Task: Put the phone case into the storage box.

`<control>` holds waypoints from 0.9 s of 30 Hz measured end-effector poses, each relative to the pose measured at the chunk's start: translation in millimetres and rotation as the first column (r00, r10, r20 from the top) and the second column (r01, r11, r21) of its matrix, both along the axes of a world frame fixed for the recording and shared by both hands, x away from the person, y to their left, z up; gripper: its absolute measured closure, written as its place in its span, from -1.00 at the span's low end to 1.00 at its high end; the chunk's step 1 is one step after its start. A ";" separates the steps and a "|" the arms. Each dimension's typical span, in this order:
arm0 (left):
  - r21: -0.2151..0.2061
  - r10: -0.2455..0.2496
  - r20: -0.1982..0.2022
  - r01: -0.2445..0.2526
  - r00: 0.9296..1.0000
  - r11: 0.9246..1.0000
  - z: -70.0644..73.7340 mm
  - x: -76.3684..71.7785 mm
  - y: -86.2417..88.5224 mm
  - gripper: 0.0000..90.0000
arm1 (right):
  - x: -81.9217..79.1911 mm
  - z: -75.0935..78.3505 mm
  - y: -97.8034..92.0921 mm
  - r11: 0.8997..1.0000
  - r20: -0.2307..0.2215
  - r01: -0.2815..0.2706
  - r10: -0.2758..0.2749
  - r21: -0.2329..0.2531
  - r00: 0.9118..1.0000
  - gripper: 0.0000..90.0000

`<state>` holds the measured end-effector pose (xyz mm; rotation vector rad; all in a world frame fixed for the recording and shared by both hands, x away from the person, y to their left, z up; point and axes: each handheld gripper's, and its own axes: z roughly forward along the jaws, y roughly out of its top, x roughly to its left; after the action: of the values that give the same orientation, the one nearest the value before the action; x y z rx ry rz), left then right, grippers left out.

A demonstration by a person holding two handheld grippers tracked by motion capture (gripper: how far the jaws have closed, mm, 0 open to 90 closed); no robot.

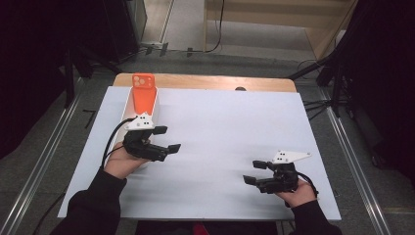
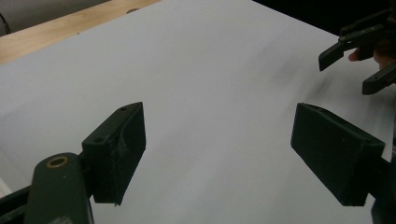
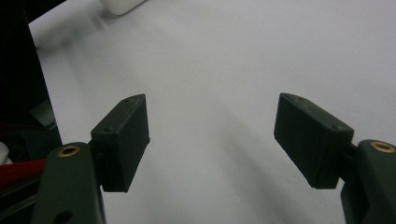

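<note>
Left gripper (image 1: 164, 138) hovers mid-left of the frame, fingers apart, just below the orange phone (image 1: 143, 93) in its white tray (image 1: 128, 105). Right gripper (image 1: 254, 172) sits lower right over the white worktop (image 1: 230, 122), fingers apart too.

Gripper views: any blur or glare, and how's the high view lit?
Left gripper view: soft, table sheet smeared with grey streaks, right gripper blurry. Right gripper view: dim, jaws soft, no glare. High view: sheet evenly lit, surroundings dark, orange phone sharp.

High view looks down from above; both claw views skim close over the shared white sheet (image 1: 230, 132).
</note>
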<state>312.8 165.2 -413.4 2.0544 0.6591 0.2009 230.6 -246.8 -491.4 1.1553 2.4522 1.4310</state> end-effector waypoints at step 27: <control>0.024 -0.019 0.018 0.019 1.000 1.000 -22.4 -23.0 0.0 -0.60 | 0.3 -0.4 0.2 1.000 -0.007 0.004 -0.004 0.001 1.000 -0.44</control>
<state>289.8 165.2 -435.8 2.0782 0.6287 0.2169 230.8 -246.6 -491.8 1.1667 2.4527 1.4294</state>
